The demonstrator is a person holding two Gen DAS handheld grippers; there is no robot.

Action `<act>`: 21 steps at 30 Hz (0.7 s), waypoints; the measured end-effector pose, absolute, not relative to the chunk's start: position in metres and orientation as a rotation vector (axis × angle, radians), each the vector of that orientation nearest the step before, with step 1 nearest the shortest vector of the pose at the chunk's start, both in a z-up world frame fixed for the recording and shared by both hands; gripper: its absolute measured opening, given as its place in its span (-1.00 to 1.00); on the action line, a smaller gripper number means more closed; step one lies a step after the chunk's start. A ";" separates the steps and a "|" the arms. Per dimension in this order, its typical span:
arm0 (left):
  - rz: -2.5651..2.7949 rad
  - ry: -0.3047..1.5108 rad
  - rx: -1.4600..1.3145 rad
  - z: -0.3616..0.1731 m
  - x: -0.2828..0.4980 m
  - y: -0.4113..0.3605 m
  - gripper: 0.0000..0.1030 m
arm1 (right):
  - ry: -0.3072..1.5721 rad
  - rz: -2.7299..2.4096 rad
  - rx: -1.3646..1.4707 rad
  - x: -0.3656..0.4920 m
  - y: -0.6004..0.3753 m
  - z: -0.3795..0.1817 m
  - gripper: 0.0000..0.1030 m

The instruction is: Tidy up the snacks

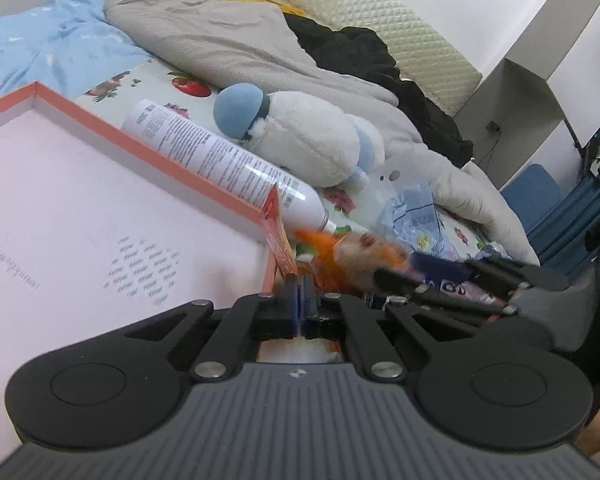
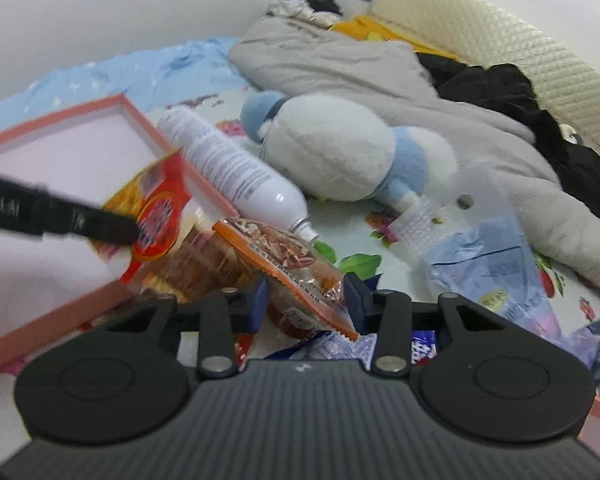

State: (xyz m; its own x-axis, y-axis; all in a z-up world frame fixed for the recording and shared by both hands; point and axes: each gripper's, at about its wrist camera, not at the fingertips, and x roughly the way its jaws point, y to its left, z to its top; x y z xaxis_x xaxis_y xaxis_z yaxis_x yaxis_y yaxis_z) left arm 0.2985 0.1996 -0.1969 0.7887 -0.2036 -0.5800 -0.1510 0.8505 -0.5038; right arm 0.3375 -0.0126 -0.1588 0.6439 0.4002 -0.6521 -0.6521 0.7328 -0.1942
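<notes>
My left gripper (image 1: 301, 300) is shut on a red and yellow snack packet (image 1: 278, 236), held upright over the near corner of the pink box (image 1: 100, 220); the packet also shows in the right wrist view (image 2: 156, 216). My right gripper (image 2: 306, 300) is open around an orange snack packet (image 2: 292, 268), whose lower end lies between the fingers; it shows blurred in the left wrist view (image 1: 356, 252). More blue and white snack wrappers (image 2: 340, 350) lie under the right gripper.
A white spray bottle (image 1: 220, 160) lies along the box's far rim. A white and blue plush toy (image 1: 300, 132) lies behind it. A clear blue bag (image 2: 488, 264) lies to the right. Grey bedding (image 1: 220, 40) and black clothes (image 1: 380, 68) lie behind.
</notes>
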 end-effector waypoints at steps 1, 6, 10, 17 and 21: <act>-0.027 0.671 -0.561 -0.195 0.292 0.198 -0.98 | 0.615 0.618 -0.422 0.333 -0.017 -0.153 -0.16; 0.030 0.687 -0.541 -0.182 0.259 0.192 -0.99 | 0.595 0.610 -0.381 0.303 -0.034 -0.130 -0.19; 0.055 0.687 -0.551 -0.170 0.228 0.185 -0.99 | 0.580 0.618 -0.372 0.271 -0.050 -0.114 -0.19; 0.111 0.712 -0.553 -0.160 0.170 0.154 -0.98 | 0.597 0.610 -0.378 0.210 -0.079 -0.110 -0.19; 0.220 0.761 -0.589 -0.164 0.134 0.137 -0.98 | 0.595 0.587 -0.386 0.168 -0.094 -0.112 -0.19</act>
